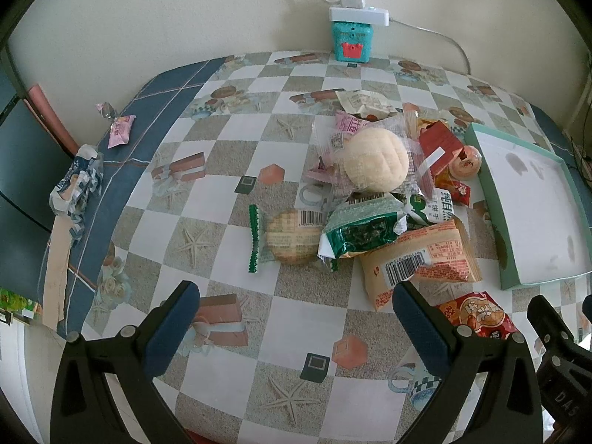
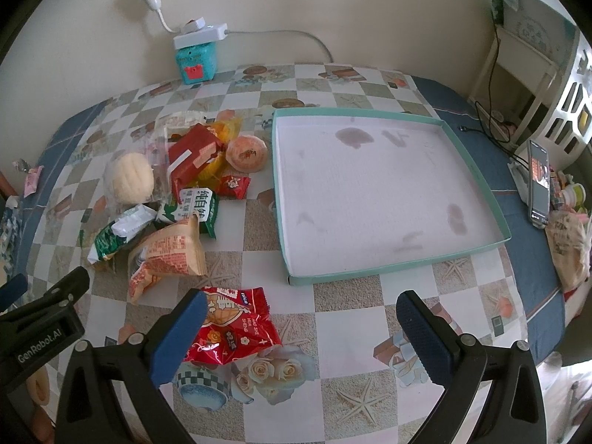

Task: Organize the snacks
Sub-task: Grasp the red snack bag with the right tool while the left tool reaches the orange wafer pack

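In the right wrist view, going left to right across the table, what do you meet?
Pale round bun → red box → orange round snack → teal tray → phone.

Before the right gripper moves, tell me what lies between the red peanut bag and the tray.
Nothing visible does. The red peanut bag lies by the right gripper, with only bare tablecloth up to the tray; the snack pile sits off left.

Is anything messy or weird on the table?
Yes. The snacks lie heaped in a jumble beside the teal tray, which holds none and has dark stains. A pink candy sits alone at the far edge.
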`<control>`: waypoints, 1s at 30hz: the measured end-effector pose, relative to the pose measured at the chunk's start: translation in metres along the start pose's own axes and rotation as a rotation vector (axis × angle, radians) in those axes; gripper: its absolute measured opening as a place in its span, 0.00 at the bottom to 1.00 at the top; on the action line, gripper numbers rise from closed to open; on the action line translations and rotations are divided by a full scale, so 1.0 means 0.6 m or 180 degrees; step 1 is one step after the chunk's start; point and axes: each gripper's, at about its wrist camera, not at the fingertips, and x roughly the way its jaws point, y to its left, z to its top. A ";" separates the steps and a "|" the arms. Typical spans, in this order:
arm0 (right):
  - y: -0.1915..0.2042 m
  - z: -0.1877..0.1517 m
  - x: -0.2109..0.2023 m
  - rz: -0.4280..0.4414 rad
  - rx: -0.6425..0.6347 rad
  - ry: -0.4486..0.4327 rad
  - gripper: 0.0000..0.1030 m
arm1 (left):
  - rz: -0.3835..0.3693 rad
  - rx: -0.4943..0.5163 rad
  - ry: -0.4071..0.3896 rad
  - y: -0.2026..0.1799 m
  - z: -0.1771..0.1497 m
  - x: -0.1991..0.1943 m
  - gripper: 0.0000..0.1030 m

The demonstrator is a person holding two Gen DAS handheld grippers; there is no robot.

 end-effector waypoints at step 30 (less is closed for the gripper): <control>0.089 -0.026 0.116 0.0441 -0.0549 0.1047 0.84 | -0.0389 -0.0545 0.0807 0.014 0.038 0.085 1.00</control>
